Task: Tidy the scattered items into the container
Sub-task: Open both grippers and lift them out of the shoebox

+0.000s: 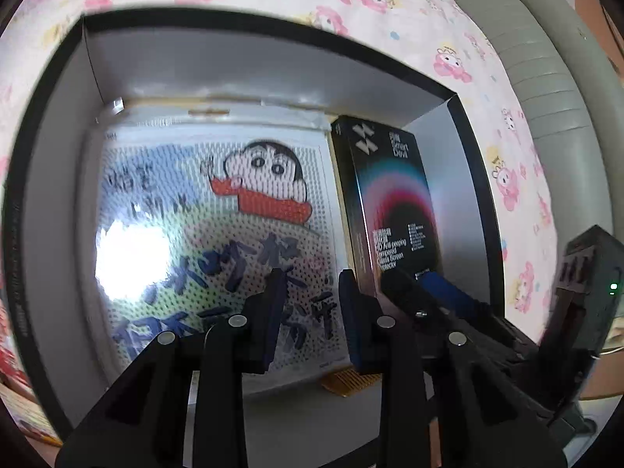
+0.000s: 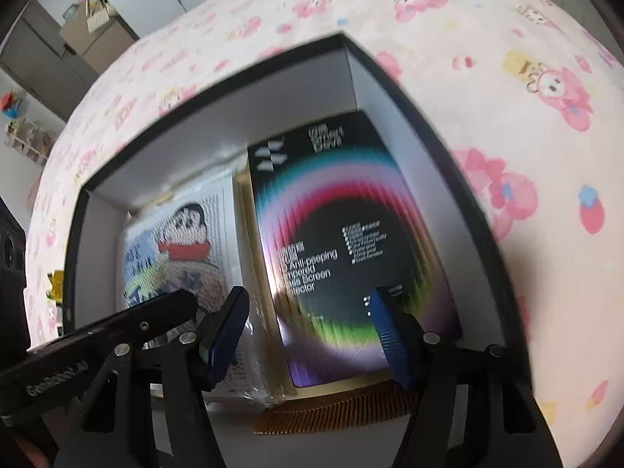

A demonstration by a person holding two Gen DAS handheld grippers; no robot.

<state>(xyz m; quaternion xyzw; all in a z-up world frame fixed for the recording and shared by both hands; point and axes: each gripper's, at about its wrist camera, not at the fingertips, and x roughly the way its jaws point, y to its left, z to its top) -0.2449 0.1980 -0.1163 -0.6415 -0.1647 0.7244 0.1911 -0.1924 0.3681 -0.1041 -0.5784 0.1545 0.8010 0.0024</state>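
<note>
A black-rimmed container (image 1: 234,19) (image 2: 234,78) with white walls lies on the bed. Flat on its floor is a cartoon-printed pack in clear plastic (image 1: 218,210) (image 2: 183,245). A black screen-protector box (image 1: 390,202) (image 2: 343,234) with rainbow rings lies beside it, along the right wall. An orange comb (image 1: 347,382) (image 2: 339,405) pokes out from under them at the near edge. My left gripper (image 1: 312,304) (image 2: 136,319) hovers over the pack, jaws drawn close, nothing between them. My right gripper (image 2: 308,331) (image 1: 444,292) stands open over the black box; no pad presses on it.
The container rests on a pink cartoon-print bedsheet (image 2: 507,78). A grey padded headboard (image 1: 546,78) rises at the right. A yellow item (image 2: 54,280) lies on the sheet left of the container. Cardboard boxes and cabinets (image 2: 89,35) stand beyond the bed.
</note>
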